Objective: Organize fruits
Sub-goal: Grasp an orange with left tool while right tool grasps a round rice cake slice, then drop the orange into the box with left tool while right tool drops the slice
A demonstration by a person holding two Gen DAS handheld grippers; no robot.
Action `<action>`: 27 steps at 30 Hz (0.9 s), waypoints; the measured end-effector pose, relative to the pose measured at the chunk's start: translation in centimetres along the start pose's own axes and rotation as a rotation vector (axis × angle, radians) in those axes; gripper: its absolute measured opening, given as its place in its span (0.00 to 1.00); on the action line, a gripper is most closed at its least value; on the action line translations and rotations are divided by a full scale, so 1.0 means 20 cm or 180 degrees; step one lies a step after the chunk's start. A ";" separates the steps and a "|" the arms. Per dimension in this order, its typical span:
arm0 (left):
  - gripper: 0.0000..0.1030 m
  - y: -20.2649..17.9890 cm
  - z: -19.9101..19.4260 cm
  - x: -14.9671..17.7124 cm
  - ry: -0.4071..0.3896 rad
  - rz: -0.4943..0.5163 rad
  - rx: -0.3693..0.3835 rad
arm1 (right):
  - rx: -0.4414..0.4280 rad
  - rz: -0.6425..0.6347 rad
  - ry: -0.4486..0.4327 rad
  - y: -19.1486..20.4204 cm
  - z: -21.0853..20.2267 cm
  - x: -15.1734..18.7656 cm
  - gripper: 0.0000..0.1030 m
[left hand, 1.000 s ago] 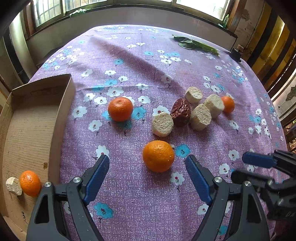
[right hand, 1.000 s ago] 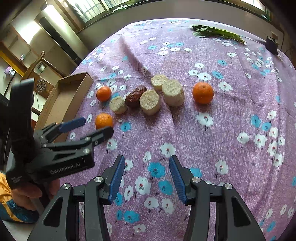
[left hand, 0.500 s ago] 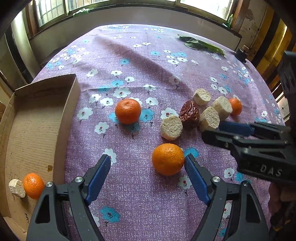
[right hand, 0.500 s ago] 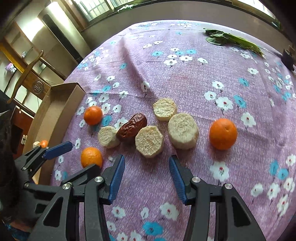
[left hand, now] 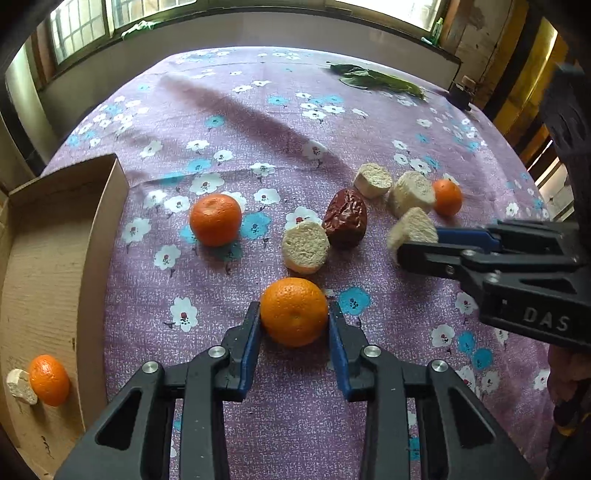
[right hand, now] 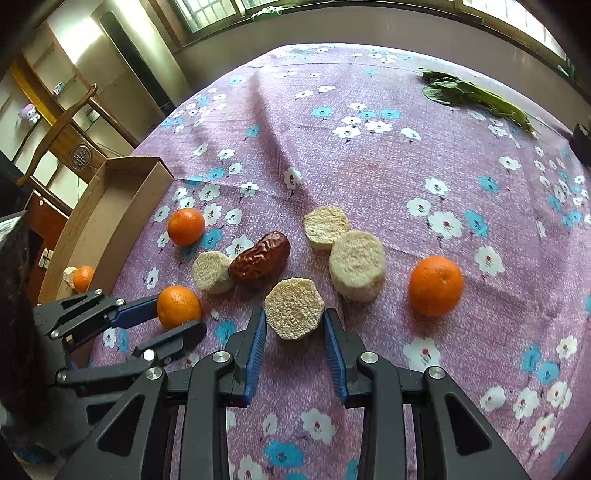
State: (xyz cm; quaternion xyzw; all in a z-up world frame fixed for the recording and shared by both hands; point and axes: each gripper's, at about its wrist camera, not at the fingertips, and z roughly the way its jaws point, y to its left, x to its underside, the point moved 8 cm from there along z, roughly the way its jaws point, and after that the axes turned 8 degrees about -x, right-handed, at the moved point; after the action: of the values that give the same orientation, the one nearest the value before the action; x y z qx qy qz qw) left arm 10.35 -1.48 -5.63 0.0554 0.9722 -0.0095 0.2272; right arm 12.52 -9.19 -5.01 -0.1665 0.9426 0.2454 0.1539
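Left gripper [left hand: 294,314] was closing, pads pinching an orange [left hand: 294,311] on the tablecloth [left hand: 258,122]. Right gripper [right hand: 294,321] was clamped on a pale cut chunk [right hand: 294,313], just in front of a red date [right hand: 260,259]. Cardboard box [left hand: 44,258] sat well to the left.

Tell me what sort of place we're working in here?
Most likely a home dining or living room: a table under a purple floral tablecloth, a carved wooden chair beside it, barred windows behind, and a plush toy on a shelf.
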 end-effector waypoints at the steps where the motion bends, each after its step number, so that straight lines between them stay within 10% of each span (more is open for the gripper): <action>1: 0.31 0.01 0.00 0.00 0.0019 -0.0029 0.0015 | -0.0012 0.0036 -0.0014 -0.01 -0.02 0.02 0.33; 27: 0.31 0.30 -0.34 0.13 -0.0168 -0.0197 -0.0170 | -0.0145 0.0016 -0.0027 0.31 -0.21 0.19 0.33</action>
State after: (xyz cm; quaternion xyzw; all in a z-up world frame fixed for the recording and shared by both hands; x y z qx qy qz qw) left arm 5.63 5.13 -0.66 0.0189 0.9670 0.0079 0.2539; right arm 5.82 -7.23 -0.44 -0.1665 0.9365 0.2679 0.1534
